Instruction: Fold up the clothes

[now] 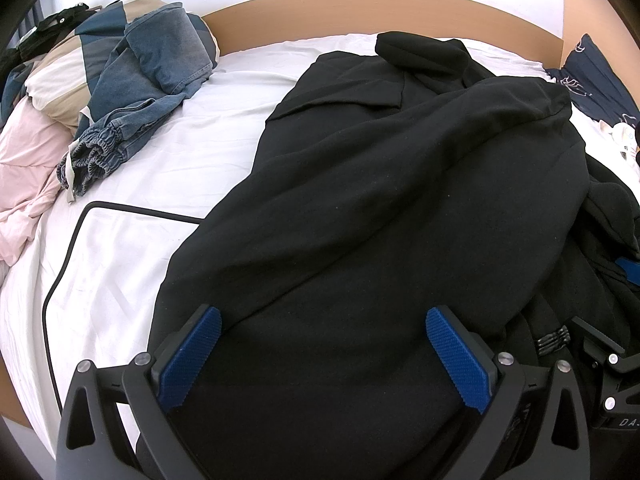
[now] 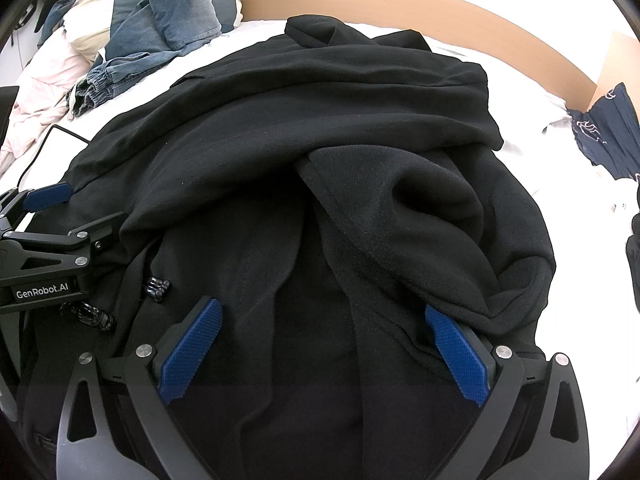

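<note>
Black hoodie (image 1: 360,208) lies spread over the white bed sheet (image 1: 120,264), stretching away from both grippers toward the wooden bed frame (image 1: 320,12). The left gripper (image 1: 322,356) stands with its blue-padded jaws wide apart above the near hem of the garment, nothing between them but the cloth beneath. The right gripper (image 2: 320,354) is likewise spread wide, poised over the hood (image 2: 424,216), which bunches just ahead of its right finger. In the right wrist view the left gripper shows at the left edge, close beside the hoodie's braided drawstring (image 2: 158,289). Ahead and to the left of the left gripper a black cable (image 1: 72,248) loops across the sheet and runs under the hoodie's edge. Farther off on that side, crumpled jeans (image 1: 132,92) rest against a patchwork duvet (image 1: 44,92). Far ahead to the right lies a navy patterned cloth (image 2: 612,128).
</note>
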### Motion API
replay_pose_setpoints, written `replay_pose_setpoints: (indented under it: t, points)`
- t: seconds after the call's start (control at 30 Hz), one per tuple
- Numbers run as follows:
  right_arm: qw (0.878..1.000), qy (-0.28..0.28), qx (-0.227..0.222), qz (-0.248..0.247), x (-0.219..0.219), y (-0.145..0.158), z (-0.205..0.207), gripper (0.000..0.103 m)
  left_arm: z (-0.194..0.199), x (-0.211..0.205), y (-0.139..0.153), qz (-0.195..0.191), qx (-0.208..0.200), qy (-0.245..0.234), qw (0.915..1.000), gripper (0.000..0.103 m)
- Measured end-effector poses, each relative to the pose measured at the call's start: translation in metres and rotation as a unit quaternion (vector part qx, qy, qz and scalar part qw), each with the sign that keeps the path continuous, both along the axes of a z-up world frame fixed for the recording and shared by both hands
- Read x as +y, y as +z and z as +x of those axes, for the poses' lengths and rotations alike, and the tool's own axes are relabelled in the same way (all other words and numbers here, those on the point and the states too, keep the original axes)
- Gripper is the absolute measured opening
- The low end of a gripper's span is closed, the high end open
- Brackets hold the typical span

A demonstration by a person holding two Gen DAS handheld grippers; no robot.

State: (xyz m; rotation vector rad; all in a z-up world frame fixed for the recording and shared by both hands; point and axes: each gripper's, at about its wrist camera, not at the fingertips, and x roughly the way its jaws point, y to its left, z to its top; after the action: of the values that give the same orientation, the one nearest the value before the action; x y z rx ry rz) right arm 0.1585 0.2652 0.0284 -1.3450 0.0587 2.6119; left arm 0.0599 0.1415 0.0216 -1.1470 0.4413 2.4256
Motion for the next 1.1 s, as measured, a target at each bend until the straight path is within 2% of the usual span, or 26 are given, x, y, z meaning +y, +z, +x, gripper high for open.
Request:
replay_pose_setpoints:
  t: [0.53,0.67,0.73,0.8,0.9,1.0,1.07,1.1]
  points:
    - [1.0,-0.003,0.001,0.003,-0.001,0.0,-0.005,0.103,0.001,-0.003,0.001,-0.002,-0.005,-0.003,1.0,0.103]
    - [1.0,-0.003,0.0,-0.006,0.003,0.0,-0.009,0.103,0.019,-0.035,0.01,0.014,-0.031,-0.023,0.9992,0.103]
    - [1.0,0.004,-0.001,-0.003,0.002,0.001,-0.01,0.103,0.038,-0.054,0.017,0.018,-0.016,-0.052,0.9984,0.103]
    - [1.0,0.026,0.001,0.001,-0.002,0.004,-0.006,0.103,0.065,-0.079,0.024,0.006,0.022,-0.086,0.9961,0.103]
    - [0.995,0.084,0.049,0.021,-0.019,0.02,0.021,0.103,0.091,-0.113,0.03,0.005,0.076,-0.108,0.9913,0.103]
    - [0.973,0.137,0.148,0.109,-0.042,0.054,0.072,0.103,0.115,-0.151,0.035,0.04,0.108,-0.139,0.9836,0.103]
    - [0.959,0.174,0.176,0.136,-0.055,0.068,0.107,0.103,0.129,-0.174,0.035,0.067,0.119,-0.17,0.976,0.103]
    - [0.952,0.194,0.186,0.144,-0.061,0.074,0.124,0.103,0.136,-0.177,0.032,0.063,0.12,-0.188,0.9727,0.103]
